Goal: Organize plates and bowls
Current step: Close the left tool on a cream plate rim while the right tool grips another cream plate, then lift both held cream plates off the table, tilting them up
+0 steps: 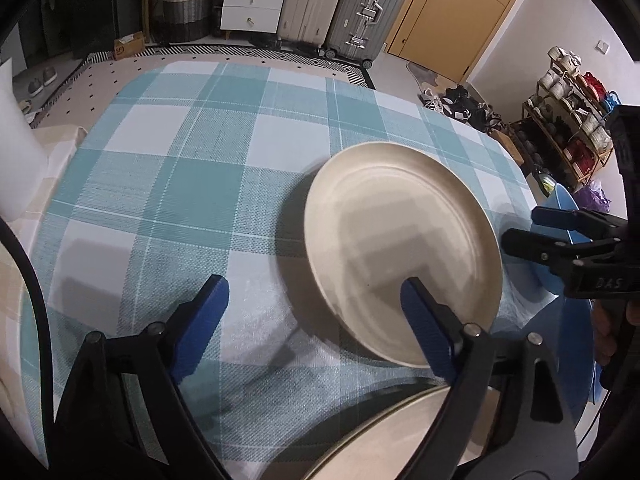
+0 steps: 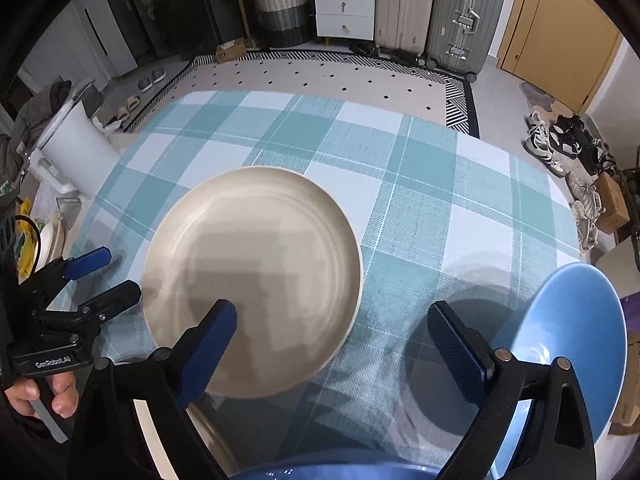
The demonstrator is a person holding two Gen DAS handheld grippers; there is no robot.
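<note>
The left gripper's blue-padded fingers (image 1: 218, 292) stand spread and released in the left wrist view, the left gripper (image 1: 316, 300) over the teal-and-white checked desk (image 1: 180, 184), its right finger above the round cream ceramic plate (image 1: 400, 240) lying flat there, and the right gripper (image 1: 532, 228) enters at the right edge. In the right wrist view, the right gripper's fingers (image 2: 452, 336) are likewise apart and empty, between the cream plate and a glossy blue plate (image 2: 580, 320) at the desk's right edge.
</note>
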